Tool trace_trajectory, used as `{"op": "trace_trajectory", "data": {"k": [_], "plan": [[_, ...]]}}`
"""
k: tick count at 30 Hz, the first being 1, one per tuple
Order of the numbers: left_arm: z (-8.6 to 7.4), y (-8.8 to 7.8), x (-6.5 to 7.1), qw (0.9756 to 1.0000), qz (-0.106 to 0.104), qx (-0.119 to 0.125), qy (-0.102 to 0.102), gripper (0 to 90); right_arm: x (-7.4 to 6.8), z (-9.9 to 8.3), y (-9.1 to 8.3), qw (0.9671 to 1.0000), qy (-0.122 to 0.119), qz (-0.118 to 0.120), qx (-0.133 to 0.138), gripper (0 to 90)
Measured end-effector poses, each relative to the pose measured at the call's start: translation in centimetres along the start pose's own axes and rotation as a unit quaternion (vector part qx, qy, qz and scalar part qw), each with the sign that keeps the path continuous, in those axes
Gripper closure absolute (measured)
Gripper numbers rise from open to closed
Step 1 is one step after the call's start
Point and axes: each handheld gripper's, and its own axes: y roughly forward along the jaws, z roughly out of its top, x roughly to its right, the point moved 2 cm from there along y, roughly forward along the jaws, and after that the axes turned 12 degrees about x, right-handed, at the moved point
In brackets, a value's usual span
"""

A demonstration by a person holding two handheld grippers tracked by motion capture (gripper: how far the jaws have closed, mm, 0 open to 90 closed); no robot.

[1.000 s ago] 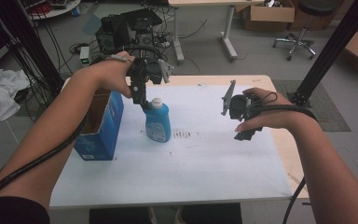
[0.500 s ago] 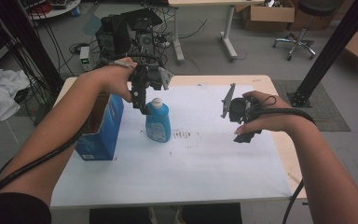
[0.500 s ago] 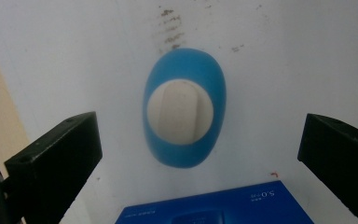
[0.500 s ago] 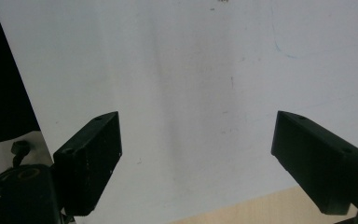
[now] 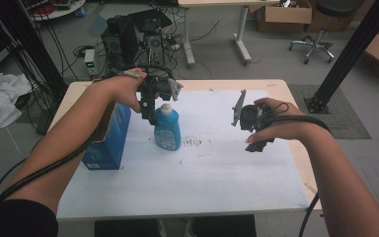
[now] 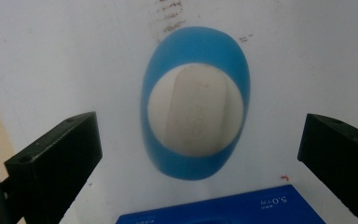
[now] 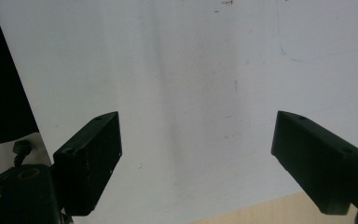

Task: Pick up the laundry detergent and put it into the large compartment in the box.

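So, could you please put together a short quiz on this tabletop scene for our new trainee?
1. True or false: the left tool has its jaws shut on the blue plastic bottle with the white cap.
2. Which thing stands beside the bottle, on the side toward the person's left arm?
A. a blue cardboard box
B. a red mug
C. a metal bowl
3. Fill in: the right tool hangs with its jaws open over the ____ sheet that covers the table.

Key: 1 false, the jaws stand wide apart above the cap; 2 A; 3 white.
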Motion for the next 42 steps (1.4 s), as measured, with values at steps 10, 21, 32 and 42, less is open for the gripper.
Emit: {"op": "trace_trajectory", "data": {"k": [10, 21, 32, 42], "plan": [[-0.1, 1.1, -0.2, 1.0000, -0.003, 0.005, 0.007, 0.1, 0.0, -0.1, 0.5, 1.0000, 0.001, 0.003, 0.001, 16.2], [0.2, 2.5, 0.0, 0.9993, -0.004, -0.015, 0.033, 0.1, -0.1, 0.0, 0.7, 1.0000, 0.001, 0.005, 0.000, 16.2], [0.3, 3.8, -0.2, 0.9989, -0.005, -0.022, 0.042, 0.1, -0.2, -0.2, 0.8, 1.0000, 0.004, 0.003, 0.003, 16.2], [0.1, 4.2, -0.2, 0.9987, -0.001, -0.028, 0.044, 0.4, -0.3, -0.1, 0.9, 1.0000, 0.003, 0.004, 0.002, 16.2]]}}
